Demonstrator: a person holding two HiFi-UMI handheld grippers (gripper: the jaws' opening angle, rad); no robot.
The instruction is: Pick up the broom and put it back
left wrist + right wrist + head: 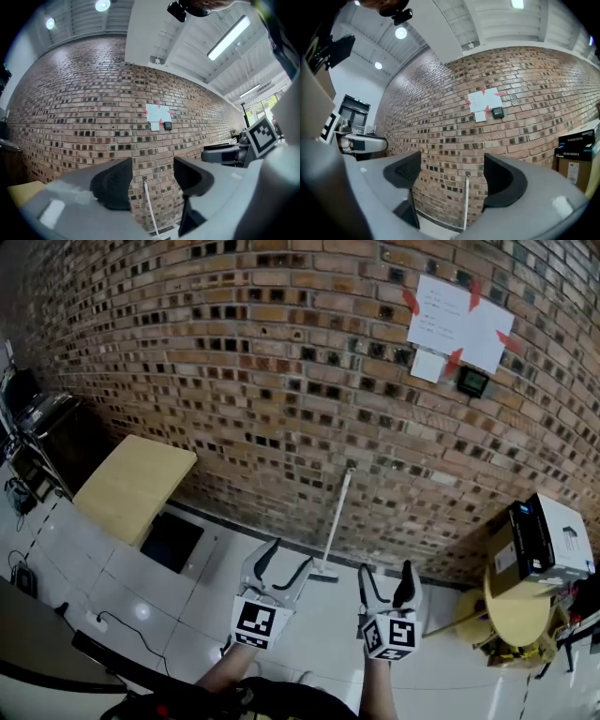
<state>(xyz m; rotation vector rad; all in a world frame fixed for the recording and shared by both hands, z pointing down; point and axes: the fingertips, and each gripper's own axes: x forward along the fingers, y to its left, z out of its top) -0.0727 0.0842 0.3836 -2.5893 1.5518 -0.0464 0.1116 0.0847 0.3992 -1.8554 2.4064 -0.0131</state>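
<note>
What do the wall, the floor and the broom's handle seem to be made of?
Wall: brick, matt and rough, with visible mortar joints.
Floor: probably glazed tile, glossy; it reflects lamps and shows joint lines.
Broom handle: pale and smooth, perhaps painted metal or plastic; too small to tell.

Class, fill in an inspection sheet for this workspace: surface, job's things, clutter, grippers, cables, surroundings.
Surface: white tiled floor, glossy.
Job's things: broom leans against the brick wall, untouched.
Clutter: box on a round yellow table, right; tan tabletop, left.
Grippers: left gripper and right gripper both open, empty, short of the broom.
Cables: black cable on the floor, left.
Surroundings: papers taped to the wall.
</note>
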